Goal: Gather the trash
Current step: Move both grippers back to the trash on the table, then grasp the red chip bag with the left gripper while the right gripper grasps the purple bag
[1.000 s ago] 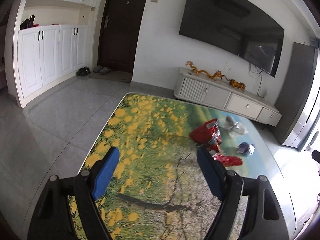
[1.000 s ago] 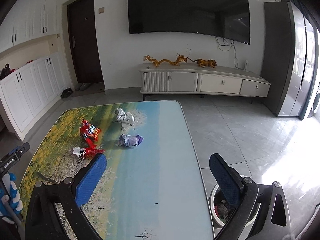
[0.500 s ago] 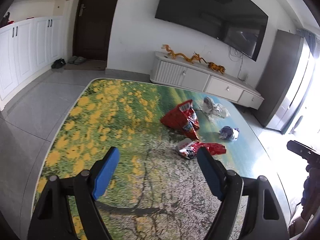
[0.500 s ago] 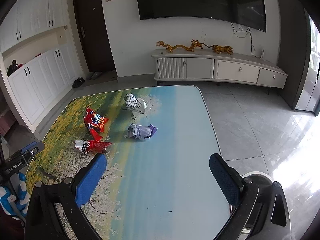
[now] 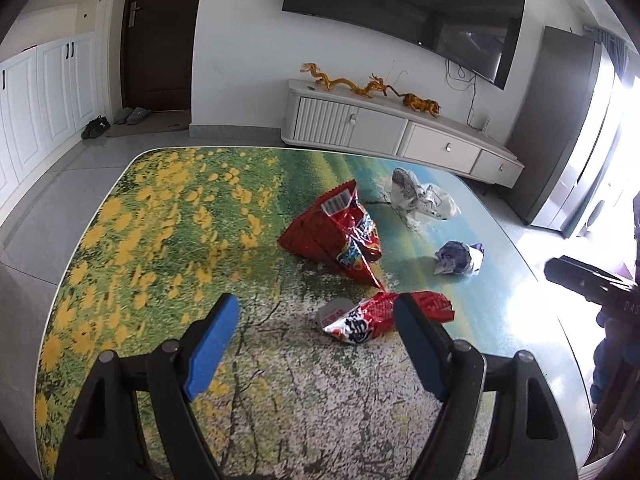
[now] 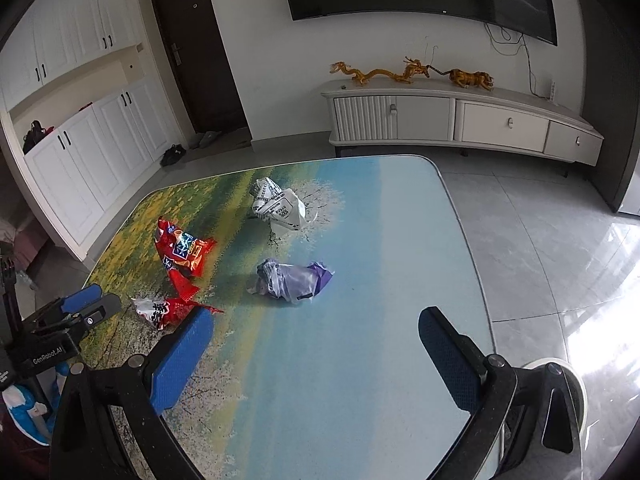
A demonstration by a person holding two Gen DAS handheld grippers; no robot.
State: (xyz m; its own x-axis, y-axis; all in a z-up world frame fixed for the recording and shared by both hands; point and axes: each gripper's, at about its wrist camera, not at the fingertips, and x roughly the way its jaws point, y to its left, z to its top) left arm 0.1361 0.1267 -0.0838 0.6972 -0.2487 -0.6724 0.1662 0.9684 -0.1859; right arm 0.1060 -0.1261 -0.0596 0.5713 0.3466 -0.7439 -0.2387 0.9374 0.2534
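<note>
Hovering above the table [image 5: 168,216] with fingers spread wide and holding nothing: left gripper [image 5: 316,320], low in the frame of the left wrist view. Right blue pad [image 5: 416,340] overlapping the end of a small crumpled red wrapper [image 5: 360,318] at lower centre; contact between pad and wrapper not determinable. Just above that wrapper, near frame centre: a larger red snack bag [image 5: 340,232], lying open on the flower-printed tabletop. Upper right of the bag: a crumpled white bag [image 5: 420,198] with dark print. Right of centre, apart from the others: a small purple wrapper [image 5: 460,258]. Right gripper [image 6: 316,332], at the bottom of the right wrist view, likewise spread wide and empty, above the blue part of the table [image 6: 400,240]. Same four pieces of trash in that view: purple wrapper [image 6: 294,280] at centre, white bag [image 6: 280,208] above it, red snack bag [image 6: 182,250] at centre left, small red wrapper [image 6: 168,310] below it, beside the left blue pad [image 6: 180,356]. Left gripper [image 6: 90,304] visible at the left edge, near the small red wrapper. White rim of a bin [image 6: 576,384] partly visible at lower right, behind the right finger, on the floor beside the table.
</note>
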